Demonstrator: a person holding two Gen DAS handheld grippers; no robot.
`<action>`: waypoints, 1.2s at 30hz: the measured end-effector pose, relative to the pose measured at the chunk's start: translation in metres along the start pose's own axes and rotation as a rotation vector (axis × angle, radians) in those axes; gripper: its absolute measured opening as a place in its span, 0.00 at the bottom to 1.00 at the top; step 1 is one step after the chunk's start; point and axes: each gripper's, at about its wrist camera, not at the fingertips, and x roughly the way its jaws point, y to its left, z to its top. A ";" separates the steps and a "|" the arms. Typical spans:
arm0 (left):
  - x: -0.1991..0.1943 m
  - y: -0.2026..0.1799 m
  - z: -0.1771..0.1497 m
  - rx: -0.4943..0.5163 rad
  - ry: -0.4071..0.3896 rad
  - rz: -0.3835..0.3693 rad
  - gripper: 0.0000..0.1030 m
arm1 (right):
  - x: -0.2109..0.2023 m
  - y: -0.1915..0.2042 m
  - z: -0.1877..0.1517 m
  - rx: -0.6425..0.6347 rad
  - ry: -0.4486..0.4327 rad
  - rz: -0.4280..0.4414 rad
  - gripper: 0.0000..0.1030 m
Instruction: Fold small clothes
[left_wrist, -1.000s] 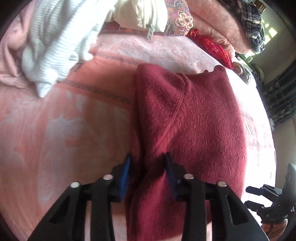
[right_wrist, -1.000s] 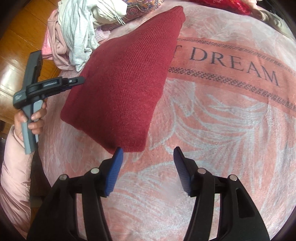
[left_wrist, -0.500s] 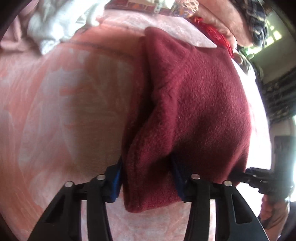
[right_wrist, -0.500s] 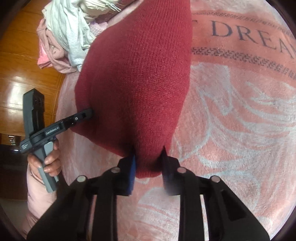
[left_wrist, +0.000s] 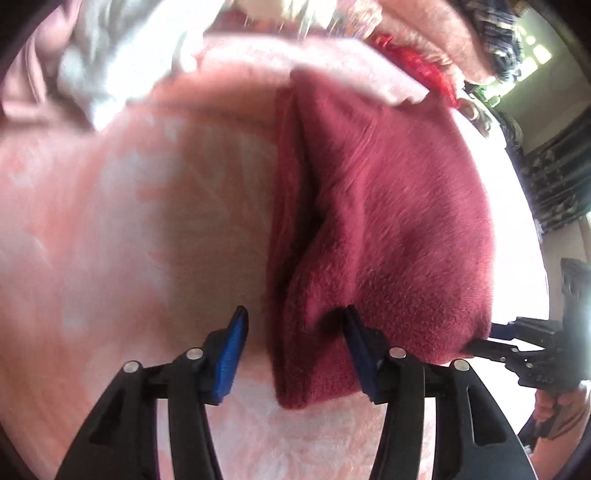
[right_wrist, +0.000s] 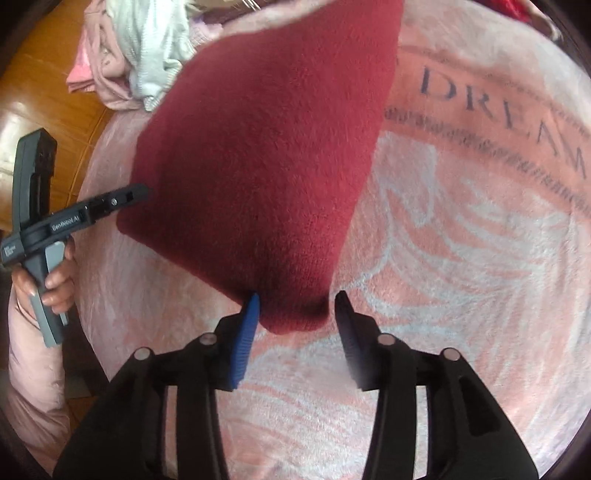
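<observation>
A folded dark red knit garment (left_wrist: 388, 221) lies on the pink blanket (left_wrist: 129, 221); it also shows in the right wrist view (right_wrist: 266, 155). My left gripper (left_wrist: 293, 332) is open, its jaws either side of the garment's near left corner, not pinching it. My right gripper (right_wrist: 297, 314) is open, its jaws astride the garment's near right corner. The left gripper (right_wrist: 110, 206) shows in the right wrist view at the garment's left edge. The right gripper (left_wrist: 517, 343) shows in the left wrist view at the garment's right edge.
A heap of white and pink clothes (right_wrist: 140, 62) lies at the far left of the bed, also seen in the left wrist view (left_wrist: 110, 62). The blanket (right_wrist: 480, 240) carries "DREAM" lettering (right_wrist: 498, 110). Wooden floor (right_wrist: 33, 110) lies beyond the bed's left edge.
Both grippers were shut on the garment's near corners half a second ago; now both have opened and let go. The garment lies flatter on the blanket.
</observation>
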 end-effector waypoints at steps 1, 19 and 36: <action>-0.014 0.000 0.007 0.009 -0.042 -0.001 0.61 | -0.007 -0.001 0.000 -0.008 -0.019 -0.005 0.43; 0.051 0.020 0.111 -0.190 -0.044 -0.066 0.25 | -0.012 -0.036 0.051 0.067 -0.118 -0.042 0.47; 0.045 0.010 0.077 -0.091 0.090 -0.257 0.90 | -0.007 -0.032 0.082 0.120 -0.117 0.033 0.68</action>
